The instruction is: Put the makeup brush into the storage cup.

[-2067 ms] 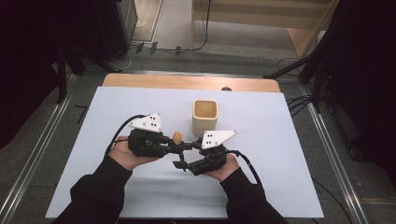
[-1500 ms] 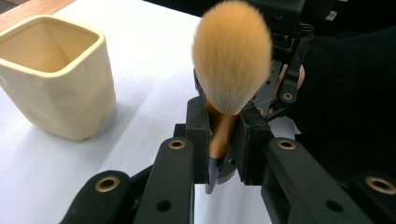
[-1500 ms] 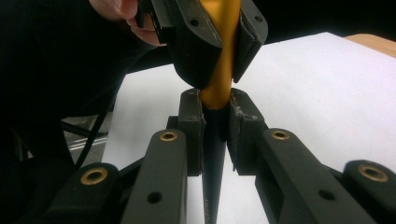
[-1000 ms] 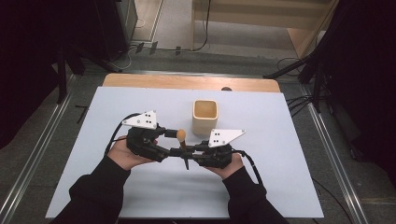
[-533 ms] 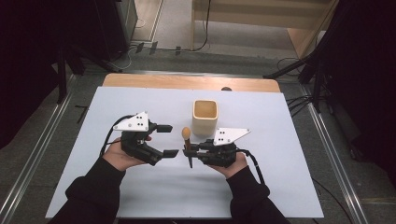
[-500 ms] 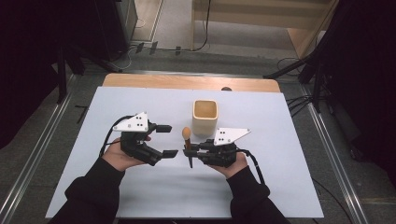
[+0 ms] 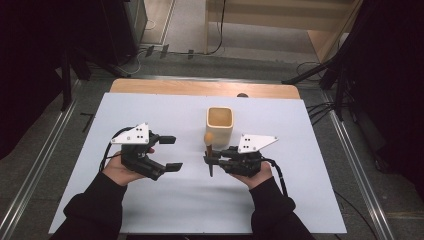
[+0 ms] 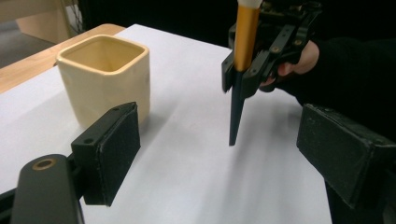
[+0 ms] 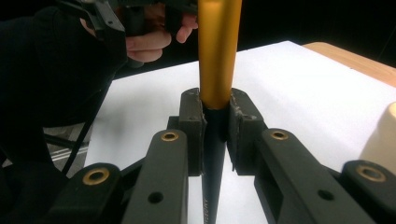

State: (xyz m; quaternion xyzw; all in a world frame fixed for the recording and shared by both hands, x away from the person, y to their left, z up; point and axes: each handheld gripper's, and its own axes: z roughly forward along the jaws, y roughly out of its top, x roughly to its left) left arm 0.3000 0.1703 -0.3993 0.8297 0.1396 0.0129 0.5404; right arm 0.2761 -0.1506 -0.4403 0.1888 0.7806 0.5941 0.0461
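White bench (image 7: 165,210) spread wide, wooden strip along the far edge. Cream square cup (image 7: 220,125) standing upright a little right of centre, toward the far side, apparently empty as far as the left gripper view looks into it.

Left gripper (image 7: 171,152) at the near left, well apart from the cup, jaws having just been opening and now spread wide with nothing between the pads. Right gripper (image 7: 209,159) just near of the cup, clamped shut on the brush (image 7: 209,150).

Brush held upright: gold ferrule and pale rounded head (image 7: 209,137) above the pads, dark tapering handle pointing down toward the bench, tip seemingly just above the surface. Squeezed between both pads (image 9: 192,126) at the joint of gold and black, as seen in the right gripper view.

Judged from this: hand-over apparently complete, brush carried by the right gripper alone, left one free. Left to do, most likely: lifting the brush over the rim of the cup, lowering it handle-first into the opening, then letting go. Short travel only, cup lying just beyond the brush. None of that begun yet.
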